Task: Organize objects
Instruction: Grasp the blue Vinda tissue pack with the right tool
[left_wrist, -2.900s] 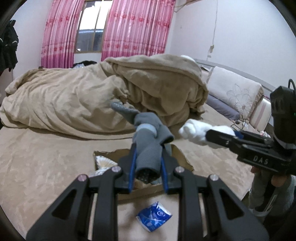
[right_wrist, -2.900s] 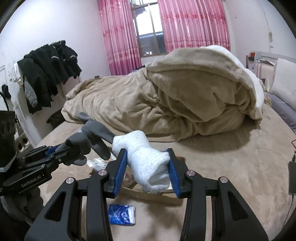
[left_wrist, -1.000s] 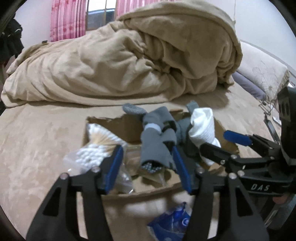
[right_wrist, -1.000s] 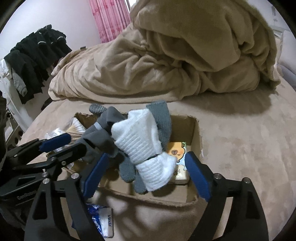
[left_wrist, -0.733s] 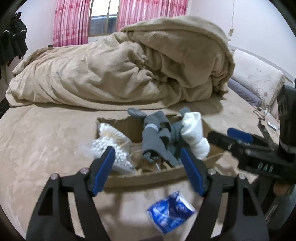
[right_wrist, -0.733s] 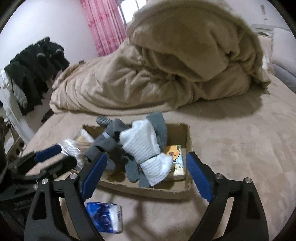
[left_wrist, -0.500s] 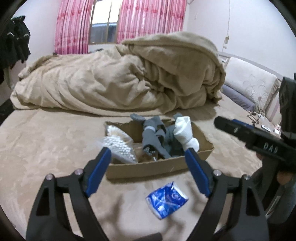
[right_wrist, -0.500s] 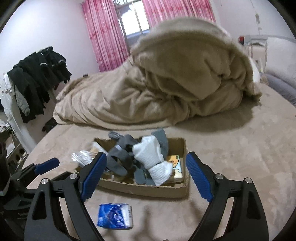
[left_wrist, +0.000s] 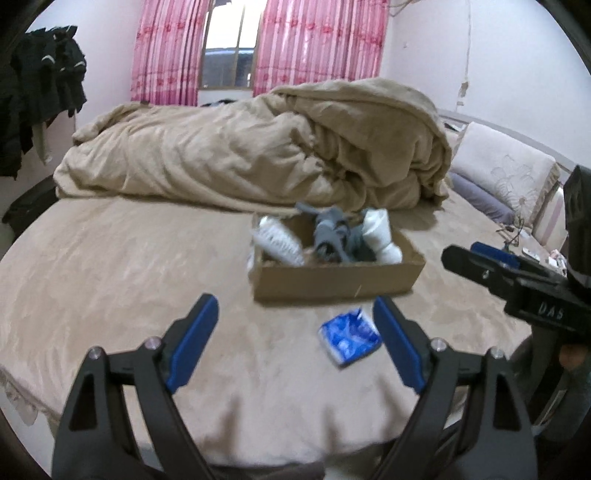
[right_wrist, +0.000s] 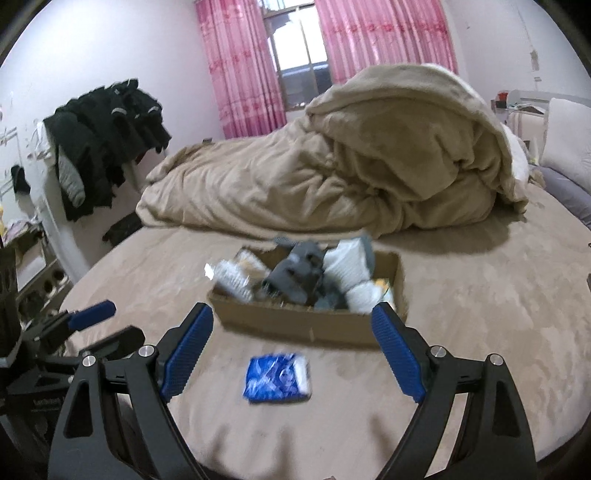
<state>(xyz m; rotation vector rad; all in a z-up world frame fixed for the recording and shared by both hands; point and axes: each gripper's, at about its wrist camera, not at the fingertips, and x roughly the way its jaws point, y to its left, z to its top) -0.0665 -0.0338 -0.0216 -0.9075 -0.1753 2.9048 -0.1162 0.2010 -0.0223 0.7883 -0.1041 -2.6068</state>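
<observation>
A cardboard box (left_wrist: 332, 282) (right_wrist: 295, 321) sits on the bed. In it lie a grey sock bundle (left_wrist: 328, 236) (right_wrist: 295, 277), a white sock bundle (left_wrist: 380, 232) (right_wrist: 351, 273) and a bag of cotton swabs (left_wrist: 275, 240) (right_wrist: 231, 277). A blue tissue pack (left_wrist: 349, 336) (right_wrist: 277, 376) lies on the bed in front of the box. My left gripper (left_wrist: 295, 339) is open and empty, held back from the box. My right gripper (right_wrist: 291, 354) is open and empty above the tissue pack; it also shows in the left wrist view (left_wrist: 491, 266).
A heaped beige duvet (left_wrist: 258, 158) (right_wrist: 369, 166) covers the far half of the bed. Pillows (left_wrist: 506, 173) lie at the right. Dark coats (right_wrist: 103, 136) hang at the left wall. The bed's near edge (left_wrist: 258, 450) lies just below my grippers.
Both grippers let go of their sock bundles into the box, opened wide, and pulled back and up from it. The socks now rest in the box.
</observation>
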